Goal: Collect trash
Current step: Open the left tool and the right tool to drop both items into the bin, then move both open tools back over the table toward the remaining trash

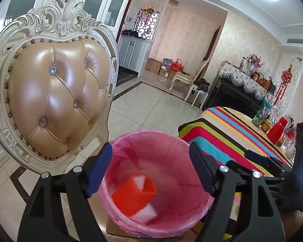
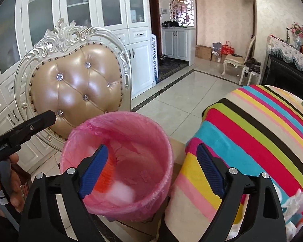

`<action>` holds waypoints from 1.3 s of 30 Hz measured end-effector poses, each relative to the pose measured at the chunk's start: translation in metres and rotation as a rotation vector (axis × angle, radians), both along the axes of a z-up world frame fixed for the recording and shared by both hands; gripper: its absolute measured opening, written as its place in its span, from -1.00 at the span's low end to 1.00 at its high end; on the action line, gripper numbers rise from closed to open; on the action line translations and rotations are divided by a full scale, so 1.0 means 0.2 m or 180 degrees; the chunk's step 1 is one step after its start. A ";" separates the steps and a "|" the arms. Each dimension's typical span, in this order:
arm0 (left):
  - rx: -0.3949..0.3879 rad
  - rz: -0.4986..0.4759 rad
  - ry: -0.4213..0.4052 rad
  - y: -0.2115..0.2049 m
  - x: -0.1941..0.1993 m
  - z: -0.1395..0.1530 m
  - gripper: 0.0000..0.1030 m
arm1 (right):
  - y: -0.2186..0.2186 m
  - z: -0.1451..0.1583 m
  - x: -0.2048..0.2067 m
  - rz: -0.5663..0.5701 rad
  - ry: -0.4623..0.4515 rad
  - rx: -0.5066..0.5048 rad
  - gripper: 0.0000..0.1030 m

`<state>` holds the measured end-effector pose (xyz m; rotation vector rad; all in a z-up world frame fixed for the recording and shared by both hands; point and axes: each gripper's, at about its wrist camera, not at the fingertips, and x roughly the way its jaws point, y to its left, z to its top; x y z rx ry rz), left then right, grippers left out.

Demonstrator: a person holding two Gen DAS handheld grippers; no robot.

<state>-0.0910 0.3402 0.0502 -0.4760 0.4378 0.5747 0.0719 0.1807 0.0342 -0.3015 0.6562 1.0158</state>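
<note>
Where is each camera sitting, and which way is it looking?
Left wrist view: rides the left gripper, looking forward and down into the pink-lined trash bin; its own two open blue-padded fingers frame the bin, and the right gripper pokes in at the right edge.
Right wrist view: rides the right gripper, aimed down at the bin's right side and the striped tablecloth; its open fingers show, plus a hand holding the left gripper at the left edge.
Shared: the bin with orange and white trash, the ornate chair.

Both the left gripper [image 1: 151, 171] and the right gripper [image 2: 153, 169] tilt downward, jaws spread wide, nothing between them.
</note>
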 end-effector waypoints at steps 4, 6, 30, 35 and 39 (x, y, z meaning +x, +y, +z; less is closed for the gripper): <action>0.0015 -0.0036 -0.0028 -0.05 0.01 0.00 0.47 | -0.13 0.04 0.00 -0.0093 -0.0033 0.0079 0.65; 0.0015 -0.0085 -0.0029 -0.09 0.04 -0.01 0.47 | -0.21 0.06 0.01 -0.0145 -0.0035 0.0118 0.65; 0.0281 -0.1148 -0.0020 -0.98 0.40 -0.03 0.45 | -1.46 0.06 0.21 -0.1334 -0.0141 0.0214 0.65; 0.0311 -0.1409 0.0042 -1.21 0.45 -0.08 0.45 | -1.69 0.00 0.21 -0.1532 -0.0114 0.0155 0.65; 0.0322 -0.1617 0.0084 -1.38 0.49 -0.13 0.44 | -1.84 -0.04 0.22 -0.1679 -0.0071 0.0119 0.65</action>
